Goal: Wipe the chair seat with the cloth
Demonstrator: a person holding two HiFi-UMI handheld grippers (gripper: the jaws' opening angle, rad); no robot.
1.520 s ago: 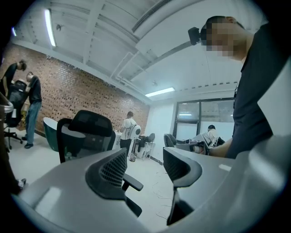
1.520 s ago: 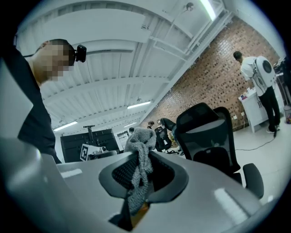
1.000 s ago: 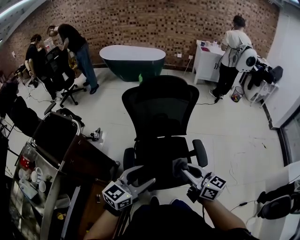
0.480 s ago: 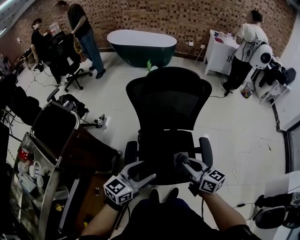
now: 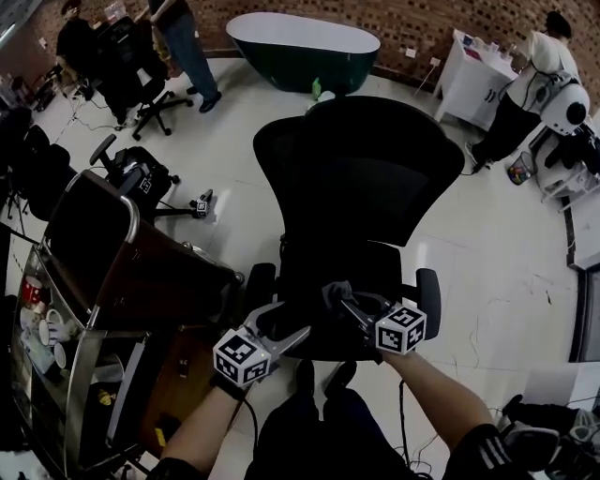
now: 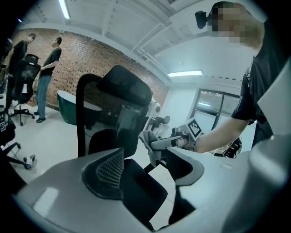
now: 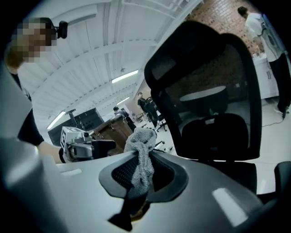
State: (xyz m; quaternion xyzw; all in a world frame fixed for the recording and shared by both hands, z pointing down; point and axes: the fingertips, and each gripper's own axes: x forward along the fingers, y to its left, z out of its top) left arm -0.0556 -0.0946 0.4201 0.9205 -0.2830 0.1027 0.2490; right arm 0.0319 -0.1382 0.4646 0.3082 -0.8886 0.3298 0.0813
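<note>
**Cloth gripped over the chair seat**
Your right gripper [image 5: 337, 298] keeps its fingers clenched on the grey cloth [image 7: 141, 157] over the black chair seat [image 5: 309, 272]. Beside it your left gripper [image 5: 289, 323] hovers with its fingers released and empty. Since a second ago the view has tipped down: less brick wall [image 5: 412, 23] shows beyond the pale floor [image 5: 487, 253] and dark tub [image 5: 300, 42].

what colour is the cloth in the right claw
The cloth is light grey, seen best in the right gripper view.
</note>
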